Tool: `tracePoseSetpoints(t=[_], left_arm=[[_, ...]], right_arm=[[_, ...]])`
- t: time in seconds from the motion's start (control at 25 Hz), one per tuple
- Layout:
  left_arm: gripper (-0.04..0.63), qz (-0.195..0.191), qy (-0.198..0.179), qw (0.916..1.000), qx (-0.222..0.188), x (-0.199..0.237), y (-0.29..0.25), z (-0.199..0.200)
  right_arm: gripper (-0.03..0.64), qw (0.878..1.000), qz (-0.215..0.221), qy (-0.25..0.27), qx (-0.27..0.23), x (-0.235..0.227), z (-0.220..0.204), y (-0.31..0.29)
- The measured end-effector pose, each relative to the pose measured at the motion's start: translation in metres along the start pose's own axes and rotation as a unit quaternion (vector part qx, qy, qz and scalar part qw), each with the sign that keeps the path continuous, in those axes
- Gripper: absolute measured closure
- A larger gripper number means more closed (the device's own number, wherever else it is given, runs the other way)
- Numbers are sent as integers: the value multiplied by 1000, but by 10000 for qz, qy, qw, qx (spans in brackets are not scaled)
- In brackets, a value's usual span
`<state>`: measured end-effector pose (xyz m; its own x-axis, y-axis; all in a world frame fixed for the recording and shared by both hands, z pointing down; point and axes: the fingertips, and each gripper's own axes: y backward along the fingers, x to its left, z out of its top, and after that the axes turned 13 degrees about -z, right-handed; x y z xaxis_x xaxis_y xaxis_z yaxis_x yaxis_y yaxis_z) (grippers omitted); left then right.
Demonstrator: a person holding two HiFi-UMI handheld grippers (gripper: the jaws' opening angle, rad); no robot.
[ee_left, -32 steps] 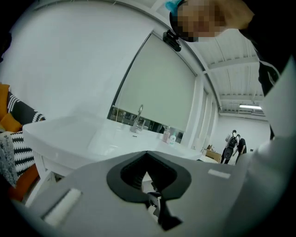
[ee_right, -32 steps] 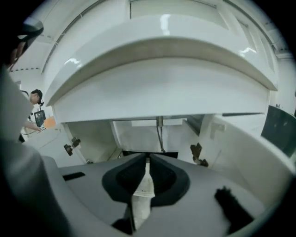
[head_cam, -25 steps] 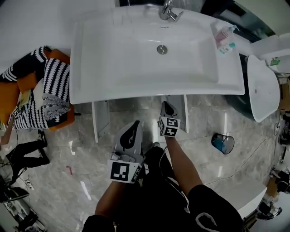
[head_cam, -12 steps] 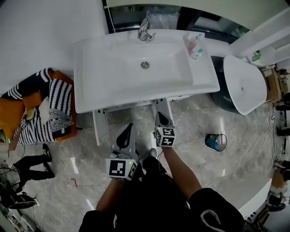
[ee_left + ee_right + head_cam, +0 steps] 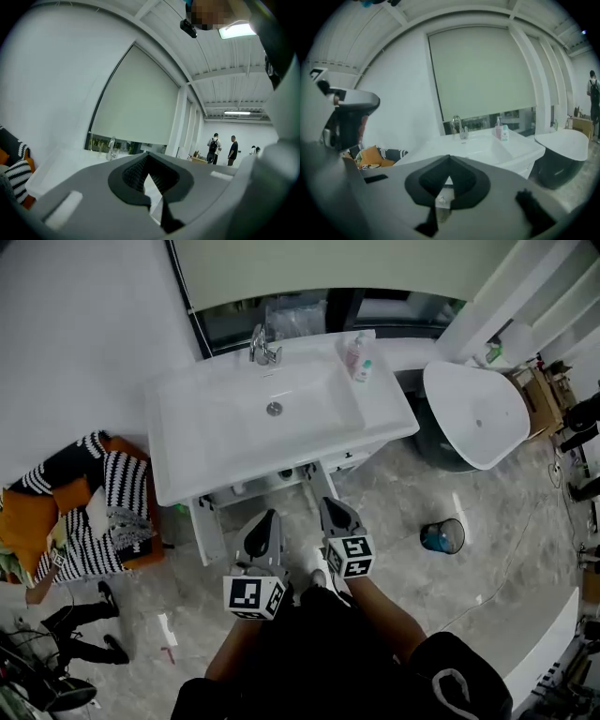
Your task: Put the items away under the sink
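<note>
Two grippers were held side by side in front of the person, both pointing toward the vanity and both apart from it. The left gripper (image 5: 265,517) had its jaws drawn together with nothing between them, and the right gripper (image 5: 330,504) was likewise closed and empty; its own view looked over the closed tips at the basin. The white sink (image 5: 216,427) stood against the wall with its faucet (image 5: 262,348) at the back edge. The two bottles (image 5: 357,355), one pink and one smaller with a teal band, stood upright and touching on the sink's rear right corner, not yet put away. Below the basin the cabinet doors (image 5: 206,532) hung open toward the person. A white oval tub (image 5: 473,413) stood just right of the vanity, a blue waste bin (image 5: 442,536) sat on the marble floor, and a striped cushion (image 5: 117,512) lay to the left.
</note>
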<state>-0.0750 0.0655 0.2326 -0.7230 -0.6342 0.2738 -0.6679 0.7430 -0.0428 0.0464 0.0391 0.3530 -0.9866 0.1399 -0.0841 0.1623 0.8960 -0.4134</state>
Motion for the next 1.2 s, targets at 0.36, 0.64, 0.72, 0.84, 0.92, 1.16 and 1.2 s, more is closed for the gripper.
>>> tracePoseSetpoints(t=[0.36,0.64,0.72,0.84,0.92,1.16,1.2], left_arm=[[588,-159,-88,9996,-193,-43,4,20],[588,-191,-92,9996,-173,-60,8,14],[589,-217,-150,9995,-151,-66,7,13],[592,-225,-297,9992,-145,-75,6,12],[591,-255,-180,9993,-195,-78,5,11],[589,-348,-233,9990,-123,-92,-1,9],[588,-373,-263,9989,-115,-94,-2,8]], right_arm=[[603,9962,179,-42,-846,-9,64,104],[602,9942,398,82,-991,-4,67,130],[601,9938,436,75,-1017,-3,67,134],[601,9933,448,29,-1065,-3,65,141],[601,9930,445,10,-1092,-6,63,144],[601,9925,357,-53,-1165,-21,66,152],[601,9924,341,-72,-1182,-23,65,153]])
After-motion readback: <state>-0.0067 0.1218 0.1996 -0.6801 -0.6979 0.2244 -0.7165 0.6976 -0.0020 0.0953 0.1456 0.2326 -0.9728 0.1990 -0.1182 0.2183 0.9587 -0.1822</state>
